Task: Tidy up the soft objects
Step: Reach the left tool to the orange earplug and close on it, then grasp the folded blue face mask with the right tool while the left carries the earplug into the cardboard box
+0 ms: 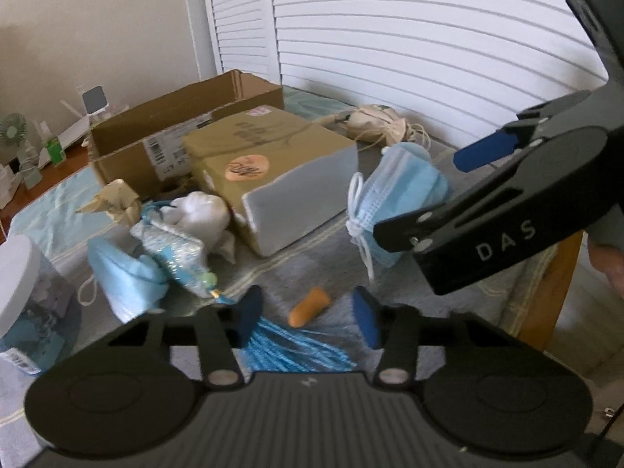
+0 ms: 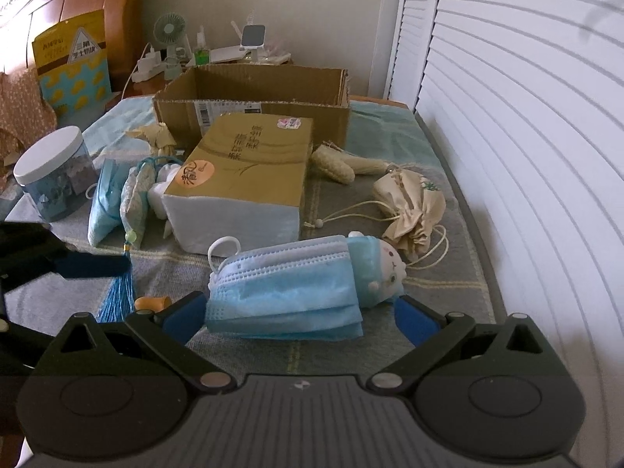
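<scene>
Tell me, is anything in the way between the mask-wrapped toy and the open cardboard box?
Yes. The closed tan box sits right between the mask-wrapped toy and the open cardboard box, so the toy would probably need lifting over it.

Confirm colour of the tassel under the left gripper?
Bright blue tassel; clearest in the left wrist view.

Both wrist cameras look down close over the bed, sharing the brown box [image 1: 269,171] [image 2: 249,163] (oblique angles).

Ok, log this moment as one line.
left gripper: open, over blue tassel | right gripper: astride mask-wrapped plush, grip unclear | cardboard box: open-topped, behind
</scene>
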Demonstrator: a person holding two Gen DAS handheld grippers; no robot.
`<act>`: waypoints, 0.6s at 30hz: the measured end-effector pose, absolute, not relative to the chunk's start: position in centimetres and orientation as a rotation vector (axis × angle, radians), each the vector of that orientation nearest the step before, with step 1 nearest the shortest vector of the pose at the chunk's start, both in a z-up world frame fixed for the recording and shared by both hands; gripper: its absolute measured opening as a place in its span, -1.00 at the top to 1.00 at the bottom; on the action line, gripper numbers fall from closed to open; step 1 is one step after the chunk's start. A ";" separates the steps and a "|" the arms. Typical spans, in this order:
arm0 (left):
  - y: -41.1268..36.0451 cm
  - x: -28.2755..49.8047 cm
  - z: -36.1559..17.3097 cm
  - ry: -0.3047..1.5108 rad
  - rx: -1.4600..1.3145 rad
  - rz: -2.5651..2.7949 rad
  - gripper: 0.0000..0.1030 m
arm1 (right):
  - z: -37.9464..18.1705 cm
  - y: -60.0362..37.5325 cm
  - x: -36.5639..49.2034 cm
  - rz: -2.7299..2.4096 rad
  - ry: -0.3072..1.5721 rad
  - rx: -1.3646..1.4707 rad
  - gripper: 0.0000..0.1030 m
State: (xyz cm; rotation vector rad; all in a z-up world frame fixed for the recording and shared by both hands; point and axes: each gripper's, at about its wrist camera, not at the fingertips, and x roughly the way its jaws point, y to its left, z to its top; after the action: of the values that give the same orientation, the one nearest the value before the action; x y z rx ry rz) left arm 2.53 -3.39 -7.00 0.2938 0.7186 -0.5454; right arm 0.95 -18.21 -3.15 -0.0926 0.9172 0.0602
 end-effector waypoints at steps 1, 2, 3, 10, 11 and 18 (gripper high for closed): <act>-3.5 2.6 -7.1 0.720 0.290 -0.547 0.22 | -3.1 -18.3 0.9 0.060 0.916 -0.091 -1.00; -3.6 2.8 -7.2 0.720 0.288 -0.546 0.24 | -3.1 -18.3 0.9 0.059 0.914 -0.088 -1.00; -3.7 3.0 -7.3 0.722 0.287 -0.542 0.30 | -3.1 -18.4 0.8 0.059 0.914 -0.086 -1.00; -3.7 3.0 -7.5 0.731 0.279 -0.558 0.67 | -3.1 -18.5 0.7 0.061 0.916 -0.087 -1.00; -3.6 2.9 -7.5 0.732 0.278 -0.561 0.67 | -3.2 -18.5 0.7 0.061 0.917 -0.090 -1.00; -3.0 2.9 -7.0 0.730 0.284 -0.571 0.68 | -3.5 -18.0 1.1 0.066 0.922 -0.115 -1.00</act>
State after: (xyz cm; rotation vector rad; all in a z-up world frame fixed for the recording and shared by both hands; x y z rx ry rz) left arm 2.88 -2.96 -7.04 0.2844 0.7299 -0.5713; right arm 1.05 -17.96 -3.49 -0.1151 0.9225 0.0664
